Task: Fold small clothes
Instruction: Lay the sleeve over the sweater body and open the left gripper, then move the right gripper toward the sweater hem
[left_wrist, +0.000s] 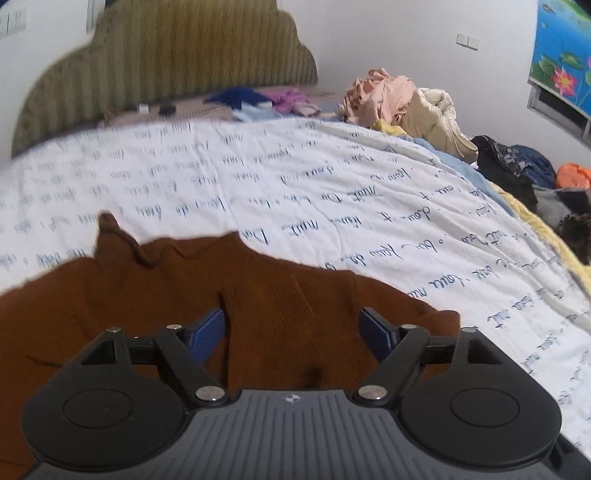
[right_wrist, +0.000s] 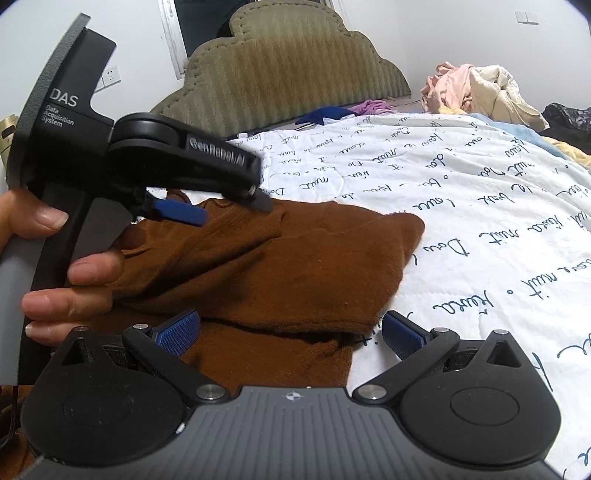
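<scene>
A brown knit garment (left_wrist: 192, 295) lies partly folded on the white bedspread (left_wrist: 295, 177) with blue script. My left gripper (left_wrist: 293, 332) is open, its blue pads wide apart just over the garment. In the right wrist view the same garment (right_wrist: 295, 258) lies in front, with a folded layer on top. My right gripper (right_wrist: 291, 332) is open and low over the garment's near right edge. The left gripper (right_wrist: 221, 210) shows there from the side, held by a hand, over the garment's far left part.
A green padded headboard (left_wrist: 166, 62) stands at the far end. A heap of pink and cream clothes (left_wrist: 406, 103) sits at the back right, blue and purple pieces (left_wrist: 258, 99) by the headboard, dark clothes (left_wrist: 517, 166) at the right edge.
</scene>
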